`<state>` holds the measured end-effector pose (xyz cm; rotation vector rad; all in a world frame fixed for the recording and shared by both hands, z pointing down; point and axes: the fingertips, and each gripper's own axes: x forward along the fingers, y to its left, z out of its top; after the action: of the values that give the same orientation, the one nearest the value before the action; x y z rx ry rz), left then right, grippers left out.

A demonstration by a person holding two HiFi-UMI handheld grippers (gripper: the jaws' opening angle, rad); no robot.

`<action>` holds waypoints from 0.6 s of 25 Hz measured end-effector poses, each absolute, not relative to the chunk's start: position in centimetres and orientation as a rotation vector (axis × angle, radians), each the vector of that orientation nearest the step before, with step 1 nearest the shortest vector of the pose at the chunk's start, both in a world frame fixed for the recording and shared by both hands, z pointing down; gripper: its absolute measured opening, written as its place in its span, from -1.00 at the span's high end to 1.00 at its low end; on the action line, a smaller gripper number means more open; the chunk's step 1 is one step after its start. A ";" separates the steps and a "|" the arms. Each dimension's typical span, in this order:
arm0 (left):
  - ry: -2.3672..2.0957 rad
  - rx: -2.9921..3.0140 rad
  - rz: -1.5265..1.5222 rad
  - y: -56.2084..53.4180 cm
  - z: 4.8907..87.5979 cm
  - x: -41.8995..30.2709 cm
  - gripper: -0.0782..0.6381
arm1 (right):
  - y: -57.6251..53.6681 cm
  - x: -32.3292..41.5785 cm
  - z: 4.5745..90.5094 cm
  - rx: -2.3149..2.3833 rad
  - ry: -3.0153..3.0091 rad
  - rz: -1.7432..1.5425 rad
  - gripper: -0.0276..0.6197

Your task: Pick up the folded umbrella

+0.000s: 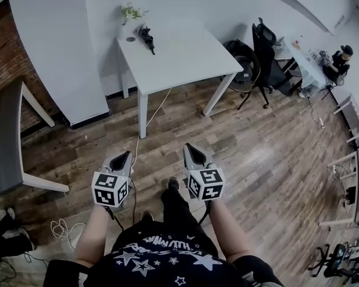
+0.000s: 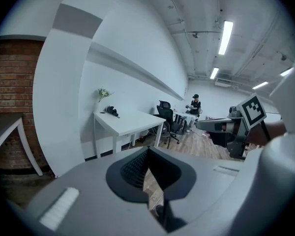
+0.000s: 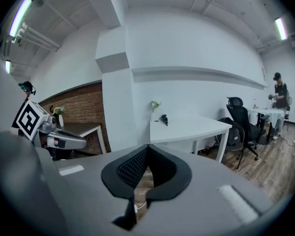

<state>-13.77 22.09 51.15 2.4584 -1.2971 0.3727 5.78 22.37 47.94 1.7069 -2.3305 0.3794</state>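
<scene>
Far off on the white table (image 1: 185, 58), beside a small plant (image 1: 131, 11), lies the folded umbrella (image 1: 146, 39), well apart from my left gripper (image 1: 124, 159) and right gripper (image 1: 192, 154), both closed and empty; probably light, stiff-cored, slippery-skinned; best clamped mid-body.

White table (image 1: 185, 55) on wood-plank floor (image 1: 269, 154), brick wall (image 1: 3, 58) left, black office chair (image 1: 266, 49) right.

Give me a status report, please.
Left gripper, right gripper shut, empty. Black folded umbrella untouched on white rectangular table. Thin white cable on wooden floor between.
</scene>
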 end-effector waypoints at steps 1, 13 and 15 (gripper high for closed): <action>-1.302 2.458 0.374 21.7 51.1 -13.6 0.77 | 22.0 5.9 48.0 1.705 -2.336 0.374 0.86; -1.422 2.351 0.386 11.4 52.2 -12.3 0.77 | 8.9 7.9 50.6 1.580 -2.406 0.392 0.86; -1.447 2.334 0.387 9.2 52.0 -11.4 0.77 | 6.0 9.0 50.4 1.562 -2.422 0.394 0.86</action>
<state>-11.40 9.17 51.97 2.3341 -1.4467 0.3869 8.98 6.04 50.44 1.5619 -2.4222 0.3937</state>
